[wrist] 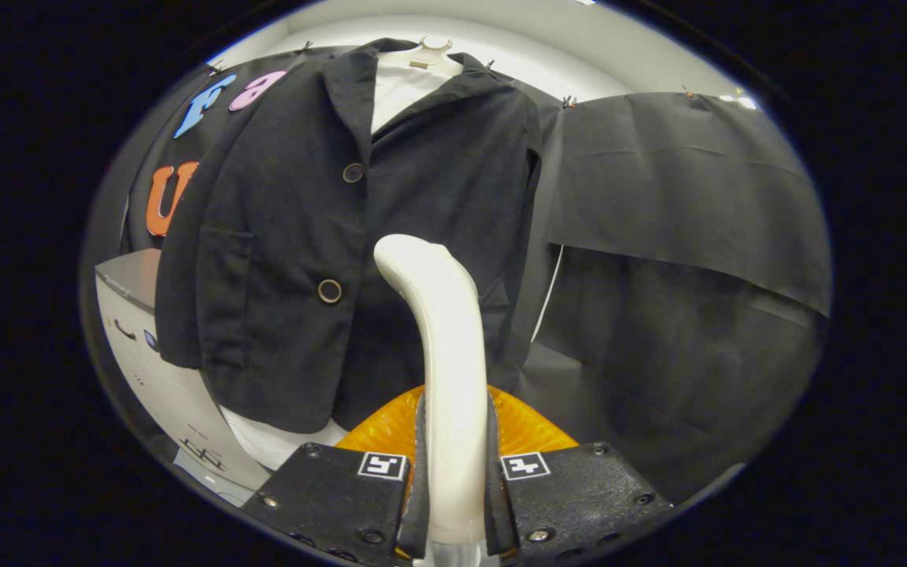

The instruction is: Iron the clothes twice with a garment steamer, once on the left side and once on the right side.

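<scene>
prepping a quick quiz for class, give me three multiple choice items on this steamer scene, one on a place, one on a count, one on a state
1. Where is the steamer relative to the jacket?
A. in front of it, near its lower middle
B. lying flat on a shelf
C. hanging from its collar

2. How many buttons show on the jacket front?
A. none
B. two
C. five

3. What is the gripper doing?
A. open, holding nothing
B. shut on the jacket sleeve
C. shut on the steamer handle

Answers:
1 A, the white steamer rises from between the fingers before the jacket front.
2 B, an upper button and a lower one.
3 C, both fingers press the handle's sides.
</scene>
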`<state>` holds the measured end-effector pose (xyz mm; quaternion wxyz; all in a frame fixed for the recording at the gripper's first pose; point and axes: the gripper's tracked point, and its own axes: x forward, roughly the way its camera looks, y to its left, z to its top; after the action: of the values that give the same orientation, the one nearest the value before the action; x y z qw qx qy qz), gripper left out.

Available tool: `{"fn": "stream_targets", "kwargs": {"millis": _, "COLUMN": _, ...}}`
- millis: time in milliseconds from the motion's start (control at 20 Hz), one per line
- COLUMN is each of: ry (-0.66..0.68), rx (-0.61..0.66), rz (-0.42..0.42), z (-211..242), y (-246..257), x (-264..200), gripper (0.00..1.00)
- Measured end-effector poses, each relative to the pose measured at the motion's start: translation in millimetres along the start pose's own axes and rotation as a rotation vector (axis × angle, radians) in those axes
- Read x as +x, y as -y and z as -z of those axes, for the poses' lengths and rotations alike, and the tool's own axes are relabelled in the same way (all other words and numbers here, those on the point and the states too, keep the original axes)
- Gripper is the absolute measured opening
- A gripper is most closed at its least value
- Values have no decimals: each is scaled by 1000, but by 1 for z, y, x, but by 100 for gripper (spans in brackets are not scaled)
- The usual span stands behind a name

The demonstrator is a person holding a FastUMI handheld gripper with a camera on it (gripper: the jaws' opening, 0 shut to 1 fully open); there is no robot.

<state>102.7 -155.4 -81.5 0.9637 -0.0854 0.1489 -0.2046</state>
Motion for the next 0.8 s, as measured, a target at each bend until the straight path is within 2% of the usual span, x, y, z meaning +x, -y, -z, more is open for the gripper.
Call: {"fn": "stream_targets", "kwargs": {"millis": 800, "ry": -247, "rx": -67, "rz": -9, "z": 123, "y": -24, "x": -12, "gripper": 30}}
